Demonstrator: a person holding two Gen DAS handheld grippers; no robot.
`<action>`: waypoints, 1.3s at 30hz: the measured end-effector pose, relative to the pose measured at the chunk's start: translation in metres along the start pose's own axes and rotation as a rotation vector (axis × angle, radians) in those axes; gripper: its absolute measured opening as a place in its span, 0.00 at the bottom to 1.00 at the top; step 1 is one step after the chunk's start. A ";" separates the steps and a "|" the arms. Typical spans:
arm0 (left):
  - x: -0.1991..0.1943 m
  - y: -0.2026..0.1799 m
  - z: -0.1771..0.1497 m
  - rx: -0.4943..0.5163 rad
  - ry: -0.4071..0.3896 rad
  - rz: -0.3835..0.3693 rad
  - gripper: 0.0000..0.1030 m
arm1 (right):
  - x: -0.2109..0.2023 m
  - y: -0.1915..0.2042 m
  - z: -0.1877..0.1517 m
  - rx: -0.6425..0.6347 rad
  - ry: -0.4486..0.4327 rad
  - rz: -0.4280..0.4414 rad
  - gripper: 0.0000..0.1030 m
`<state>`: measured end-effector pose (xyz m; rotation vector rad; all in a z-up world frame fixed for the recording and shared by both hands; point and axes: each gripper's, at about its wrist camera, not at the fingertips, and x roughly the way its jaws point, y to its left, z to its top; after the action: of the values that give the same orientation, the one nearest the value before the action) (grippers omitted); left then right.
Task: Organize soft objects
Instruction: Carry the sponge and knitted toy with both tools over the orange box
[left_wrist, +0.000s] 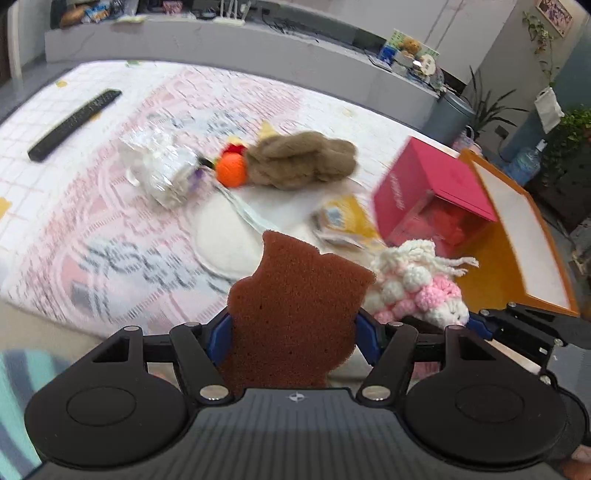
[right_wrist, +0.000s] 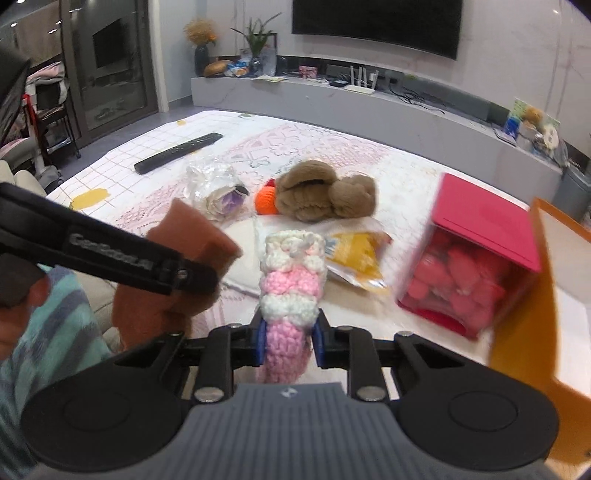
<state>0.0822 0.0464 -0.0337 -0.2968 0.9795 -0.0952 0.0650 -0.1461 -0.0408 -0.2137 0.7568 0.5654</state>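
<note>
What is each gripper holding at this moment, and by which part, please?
The left gripper grips the brown sponge by its lower sides. The right gripper grips the pink-and-white crochet toy near its lower pink end.

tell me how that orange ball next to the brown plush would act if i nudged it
The orange ball looks round, so it would probably roll, though the brown plush pressed against it may stop it on that side. Its surface looks knitted, so it is likely light and squashy. The frames are too blurred to be sure.

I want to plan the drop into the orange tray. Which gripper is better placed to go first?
Right, probably. The right gripper, shut on the crochet toy, sits nearer the orange tray; the left gripper holds the brown sponge farther away.
</note>
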 end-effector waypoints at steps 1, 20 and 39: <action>-0.002 -0.005 -0.001 -0.001 0.003 -0.011 0.74 | -0.007 -0.005 -0.002 0.009 0.003 -0.003 0.22; -0.008 -0.224 0.050 0.348 -0.065 -0.191 0.73 | -0.154 -0.158 -0.001 0.190 -0.119 -0.286 0.23; 0.142 -0.343 0.079 0.638 0.214 -0.083 0.72 | -0.073 -0.292 -0.020 0.319 0.169 -0.280 0.23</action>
<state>0.2453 -0.2949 -0.0072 0.2653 1.0953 -0.5123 0.1724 -0.4257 -0.0082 -0.0694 0.9511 0.1578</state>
